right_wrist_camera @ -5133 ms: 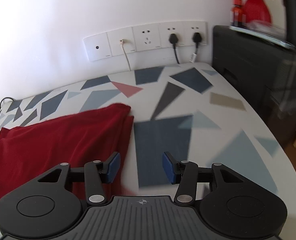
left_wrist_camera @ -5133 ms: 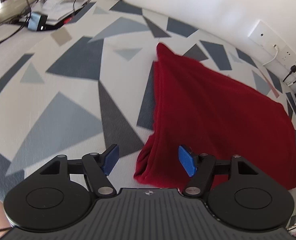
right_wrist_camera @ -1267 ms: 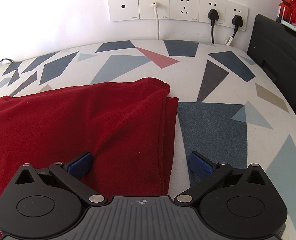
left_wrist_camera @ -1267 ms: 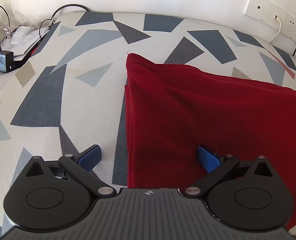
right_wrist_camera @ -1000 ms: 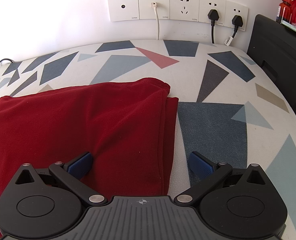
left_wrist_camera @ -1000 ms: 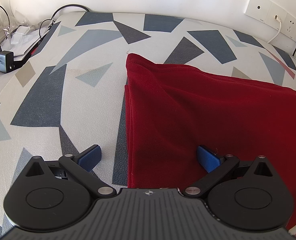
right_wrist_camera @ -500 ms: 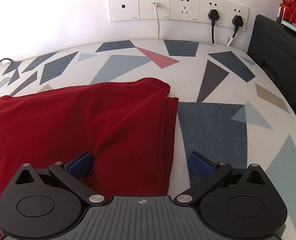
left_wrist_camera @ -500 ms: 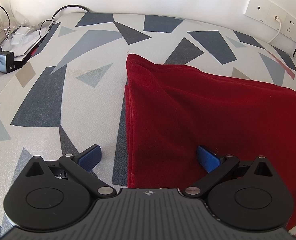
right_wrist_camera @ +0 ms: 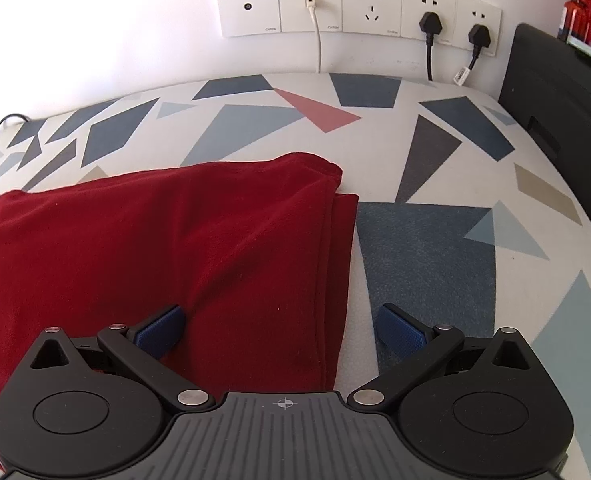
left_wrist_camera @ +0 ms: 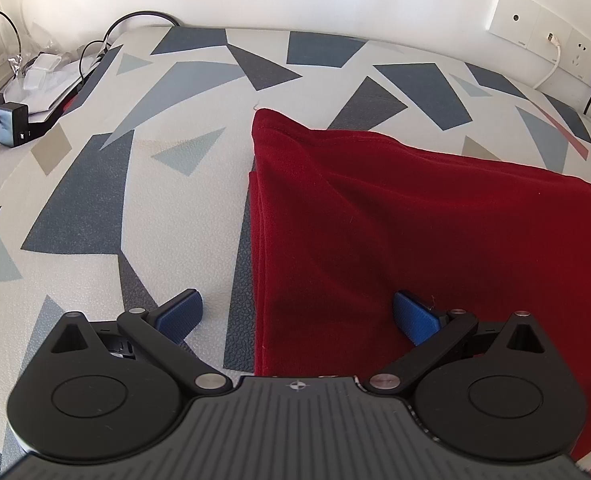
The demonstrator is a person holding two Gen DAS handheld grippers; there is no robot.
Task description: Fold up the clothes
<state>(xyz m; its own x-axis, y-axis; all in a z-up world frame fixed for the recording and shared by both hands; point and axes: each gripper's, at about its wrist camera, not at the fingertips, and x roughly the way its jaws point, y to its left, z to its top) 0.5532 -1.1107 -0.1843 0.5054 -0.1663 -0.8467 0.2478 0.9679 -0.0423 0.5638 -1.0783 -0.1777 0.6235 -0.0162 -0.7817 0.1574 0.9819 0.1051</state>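
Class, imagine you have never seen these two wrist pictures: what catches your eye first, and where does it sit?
The folded dark red garment stands out, lying flat on the white surface with blue and grey triangles. The open left claw straddles its left edge, and the open right claw straddles its right edge. Behind, a row of wall sockets holds two black plugs and a white cable.

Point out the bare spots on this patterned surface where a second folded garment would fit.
Two patches are free: left of the red cloth, out to the charger and cables at the far left edge; and right of the cloth, between it and the black cabinet. The strip behind the cloth, below the wall sockets, is narrower. Both tongs are open, straddling the cloth's side edges.
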